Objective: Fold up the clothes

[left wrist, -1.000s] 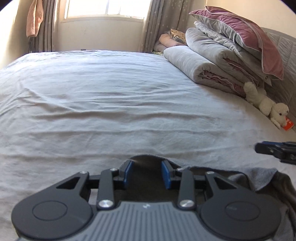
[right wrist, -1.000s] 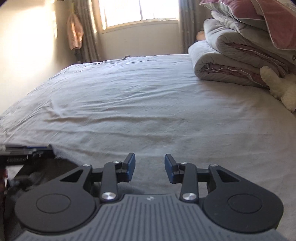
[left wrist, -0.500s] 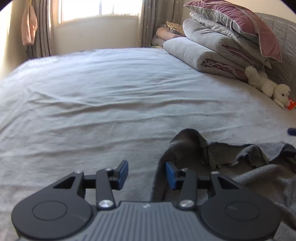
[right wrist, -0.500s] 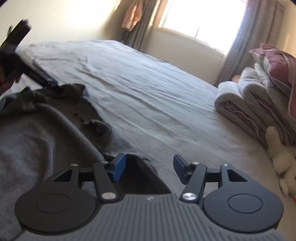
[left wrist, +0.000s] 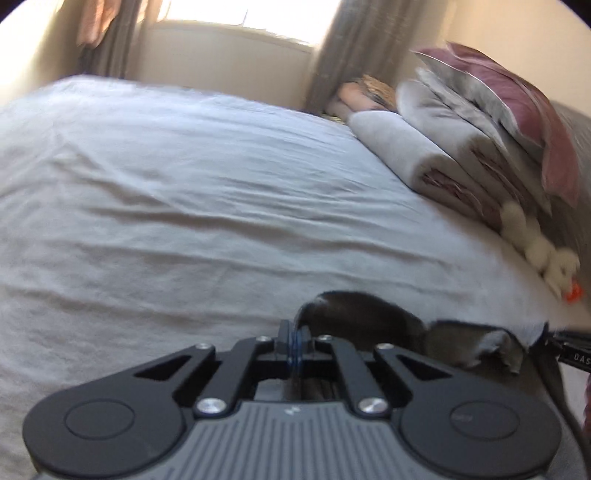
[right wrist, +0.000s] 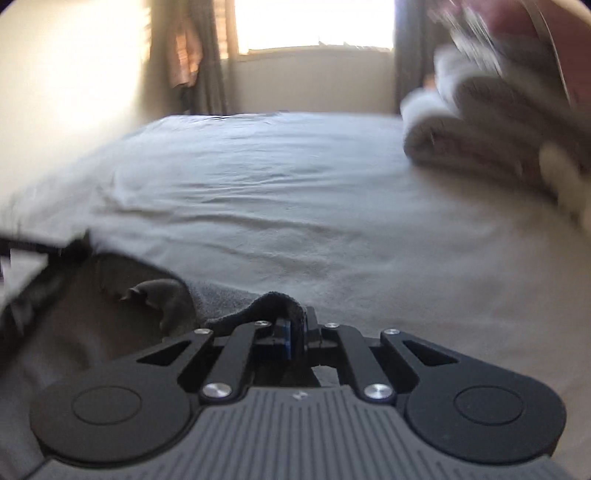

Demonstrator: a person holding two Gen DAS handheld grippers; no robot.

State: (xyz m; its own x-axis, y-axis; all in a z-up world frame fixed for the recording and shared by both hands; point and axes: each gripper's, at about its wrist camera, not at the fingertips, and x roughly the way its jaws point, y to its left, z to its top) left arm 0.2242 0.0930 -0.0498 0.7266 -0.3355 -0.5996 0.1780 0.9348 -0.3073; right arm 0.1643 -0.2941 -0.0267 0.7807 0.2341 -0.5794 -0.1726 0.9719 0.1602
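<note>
A dark grey garment lies on the near part of the bed. In the left wrist view my left gripper is shut on its edge, and the cloth runs right toward the other gripper at the frame's edge. In the right wrist view my right gripper is shut on a bunched fold of the same grey garment, which spreads to the left below it. The other gripper shows as a dark blur at the far left. Both views are blurred by motion.
The bed sheet is light grey and wrinkled. Folded quilts and pillows are stacked at the right, with a white plush toy beside them. A window with curtains is at the far wall.
Both grippers have gone from open to shut on the grey garment's edge. Both cameras have swung, and the right view now faces the window again.
</note>
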